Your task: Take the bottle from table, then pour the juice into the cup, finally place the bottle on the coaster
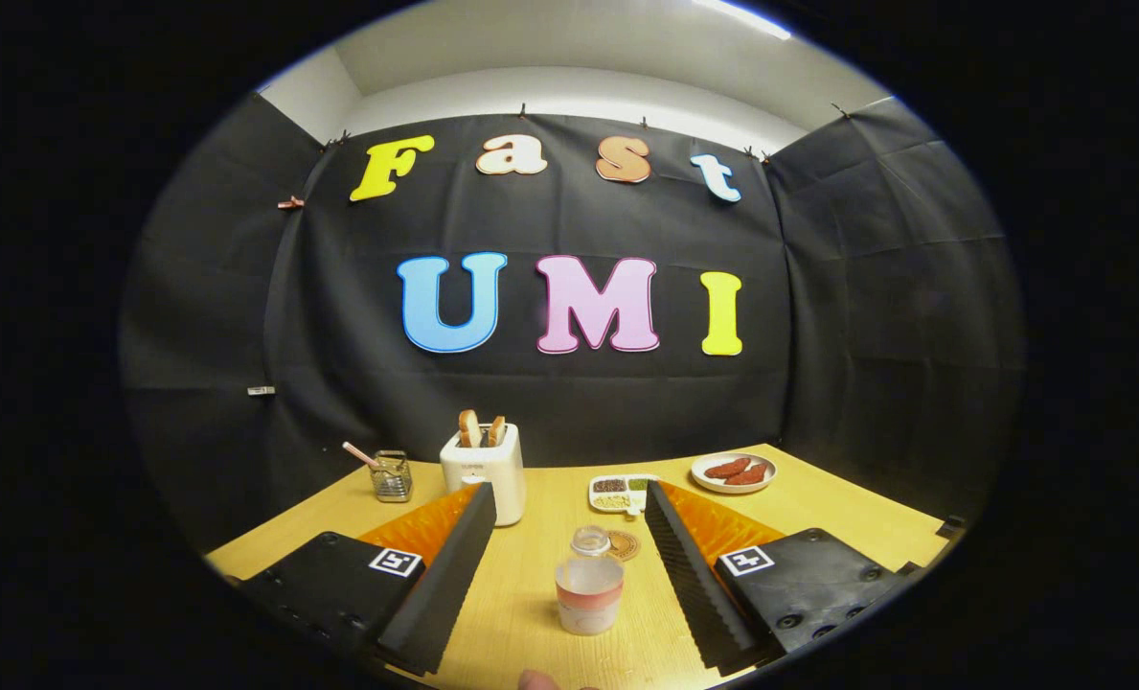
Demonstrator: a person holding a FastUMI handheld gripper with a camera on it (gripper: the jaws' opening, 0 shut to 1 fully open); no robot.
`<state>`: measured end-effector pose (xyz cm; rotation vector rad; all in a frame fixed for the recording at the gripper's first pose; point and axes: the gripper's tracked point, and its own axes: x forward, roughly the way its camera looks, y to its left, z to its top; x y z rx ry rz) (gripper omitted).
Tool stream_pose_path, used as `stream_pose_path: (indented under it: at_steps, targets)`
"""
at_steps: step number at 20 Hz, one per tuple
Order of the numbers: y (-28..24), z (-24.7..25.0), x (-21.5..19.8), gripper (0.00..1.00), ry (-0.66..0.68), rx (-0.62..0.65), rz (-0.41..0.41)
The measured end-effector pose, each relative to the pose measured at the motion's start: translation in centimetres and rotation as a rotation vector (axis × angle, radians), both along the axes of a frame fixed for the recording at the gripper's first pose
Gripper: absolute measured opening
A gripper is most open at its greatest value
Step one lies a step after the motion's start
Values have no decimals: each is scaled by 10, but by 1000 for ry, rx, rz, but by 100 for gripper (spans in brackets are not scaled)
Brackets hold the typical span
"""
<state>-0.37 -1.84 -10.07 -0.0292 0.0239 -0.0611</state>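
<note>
Small clear plastic bottle [590, 541] with a pale cap, upright on the light wooden table [818, 508], lower centre of the frame, between the two fingers and touched by neither. Translucent plastic cup [588, 595] with a reddish band around its middle, directly in front of the bottle, nearer the camera, overlapping the bottle's lower part in view; contact between the two cannot be told. Round brown woven coaster [624, 545] flat on the table just right of the bottle, partly hidden behind it.

Gripper [563, 500] spread wide, holding nothing; ribbed fingers [440, 575] slanting in from lower left and lower right, cup and bottle in the gap between them.

Beyond the left fingertip, centre of the frame: white two-slot toaster [483, 471] with two browned slices of toast [481, 429] standing up out of it. Left of the toaster: small wire-mesh holder [392, 476] with a pinkish stick leaning out. Beyond the right fingertip: white divided tray [621, 493] with grains or seeds in its compartments. Right of that tray, near the far table edge: round white plate [734, 472] carrying two reddish-brown sausage-like pieces.

Bottom edge of the frame, below the cup: a fingertip [535, 680] of a person, just visible.

Black cloth wall behind and to both sides of the table.
</note>
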Motion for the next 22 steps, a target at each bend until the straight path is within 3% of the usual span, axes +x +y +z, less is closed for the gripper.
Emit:
stream_pose_path:
  at_steps: [9,22]
  targets:
    - [-8,-75,20,96,68,3,-16]
    - [-5,-134,55,97,42,-49,4]
